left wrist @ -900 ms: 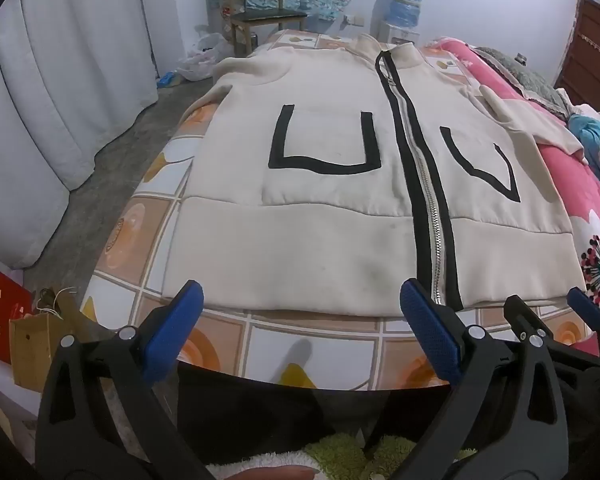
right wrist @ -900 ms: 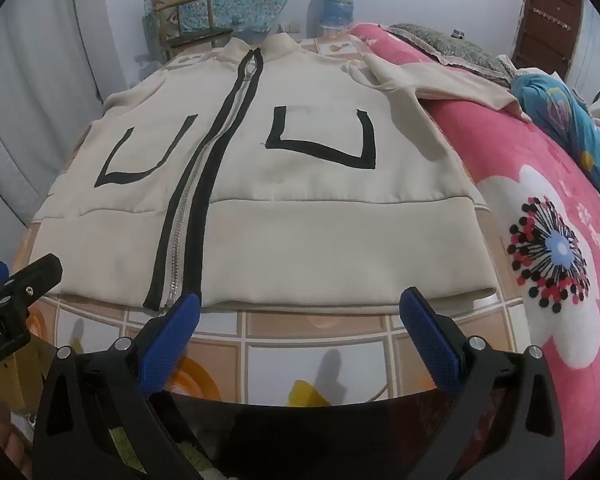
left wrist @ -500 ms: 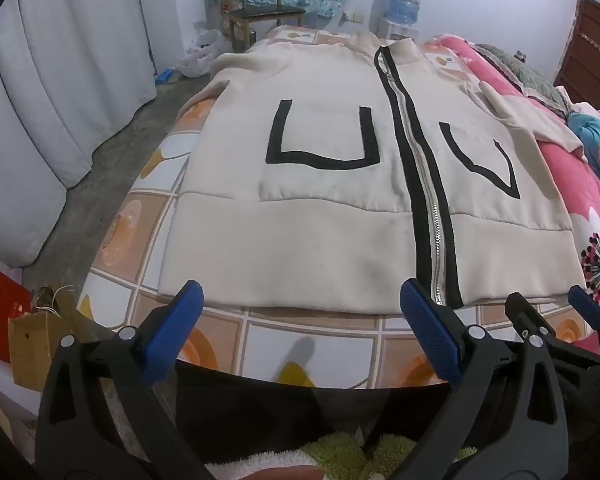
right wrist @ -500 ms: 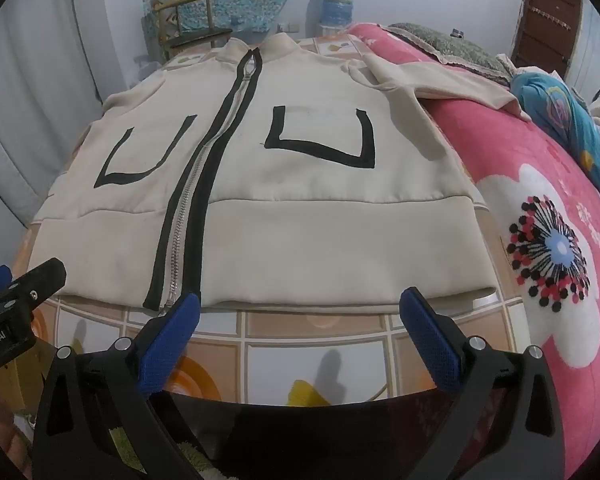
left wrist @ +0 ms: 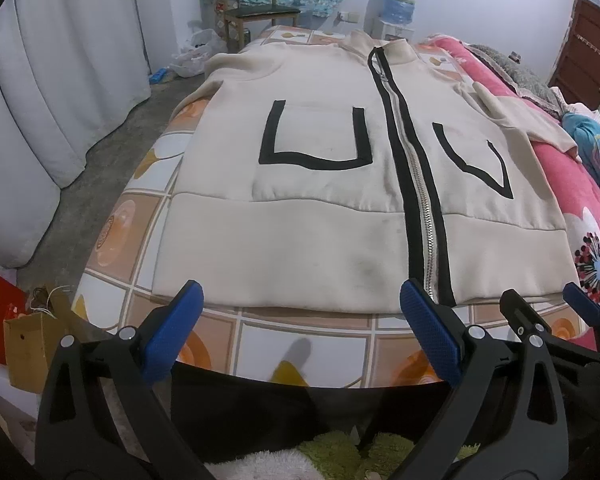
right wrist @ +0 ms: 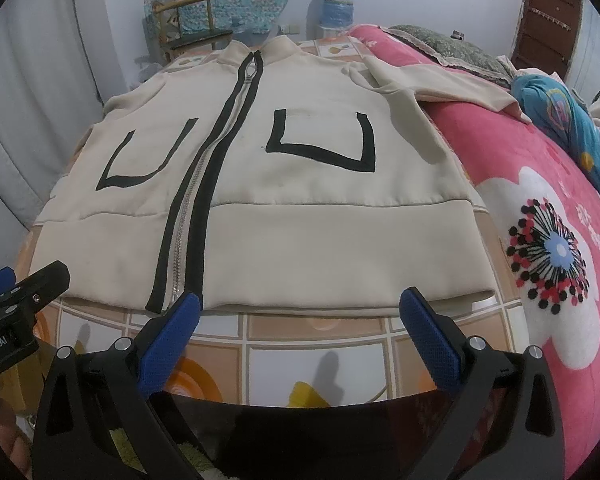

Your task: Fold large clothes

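Observation:
A cream zip-up jacket (left wrist: 300, 184) (right wrist: 300, 184) with black zipper trim and two black-outlined pockets lies flat, front side up, on a tile-patterned sheet (left wrist: 300, 340) (right wrist: 308, 332), collar at the far end. One sleeve stretches to the right onto a pink blanket. My left gripper (left wrist: 300, 296) hovers open just short of the hem, left of the zipper. My right gripper (right wrist: 300, 300) is open too, near the hem right of the zipper. Nothing sits between either pair of blue pads. Each gripper's tips also show at the edge of the other's view.
A pink flowered blanket (right wrist: 540, 208) covers the bed's right side, with a blue pillow (right wrist: 560, 120) further back. A wooden chair (left wrist: 256, 4) and a water dispenser (left wrist: 396, 4) stand by the far wall. Paper bags (left wrist: 16, 328) and white curtains (left wrist: 60, 72) are on the left.
Both grippers have crept slightly closer to the jacket's hem; the jacket has not moved and both stay open.

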`<action>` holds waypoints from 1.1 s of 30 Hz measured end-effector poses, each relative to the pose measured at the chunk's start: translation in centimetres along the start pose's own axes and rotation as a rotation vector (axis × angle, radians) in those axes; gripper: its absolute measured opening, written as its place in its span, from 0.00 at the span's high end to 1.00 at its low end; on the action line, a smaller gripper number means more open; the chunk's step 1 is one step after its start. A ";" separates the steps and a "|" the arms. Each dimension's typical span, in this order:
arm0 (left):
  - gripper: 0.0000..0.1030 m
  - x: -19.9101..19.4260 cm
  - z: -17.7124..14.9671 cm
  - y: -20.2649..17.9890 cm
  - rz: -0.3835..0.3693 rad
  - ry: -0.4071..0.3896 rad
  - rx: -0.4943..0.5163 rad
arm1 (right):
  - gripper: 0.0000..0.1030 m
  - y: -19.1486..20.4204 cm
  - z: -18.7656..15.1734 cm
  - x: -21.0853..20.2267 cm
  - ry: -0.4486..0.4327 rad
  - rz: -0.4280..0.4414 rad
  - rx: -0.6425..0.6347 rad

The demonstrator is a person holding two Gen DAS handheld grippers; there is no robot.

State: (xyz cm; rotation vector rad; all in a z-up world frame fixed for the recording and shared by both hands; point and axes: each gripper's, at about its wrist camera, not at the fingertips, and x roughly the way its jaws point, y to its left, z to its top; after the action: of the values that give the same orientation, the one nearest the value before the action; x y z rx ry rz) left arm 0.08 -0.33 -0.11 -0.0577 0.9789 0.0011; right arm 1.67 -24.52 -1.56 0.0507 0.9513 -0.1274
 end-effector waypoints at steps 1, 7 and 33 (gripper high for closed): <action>0.07 0.0 0.0 0.0 0.000 0.000 0.000 | 0.05 0.0 0.0 0.0 0.000 0.000 -0.001; 0.07 0.0 0.0 0.1 -0.001 0.000 0.001 | 0.05 0.0 0.1 0.1 0.002 0.001 0.002; 0.07 0.0 0.0 0.3 0.000 0.000 0.001 | 0.05 -0.5 0.2 -0.2 -0.009 0.000 0.013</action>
State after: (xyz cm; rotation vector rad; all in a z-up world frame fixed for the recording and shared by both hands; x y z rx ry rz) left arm 0.07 -0.08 -0.18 -0.0572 0.9792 0.0003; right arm 1.65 -25.07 -1.28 0.0620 0.9418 -0.1336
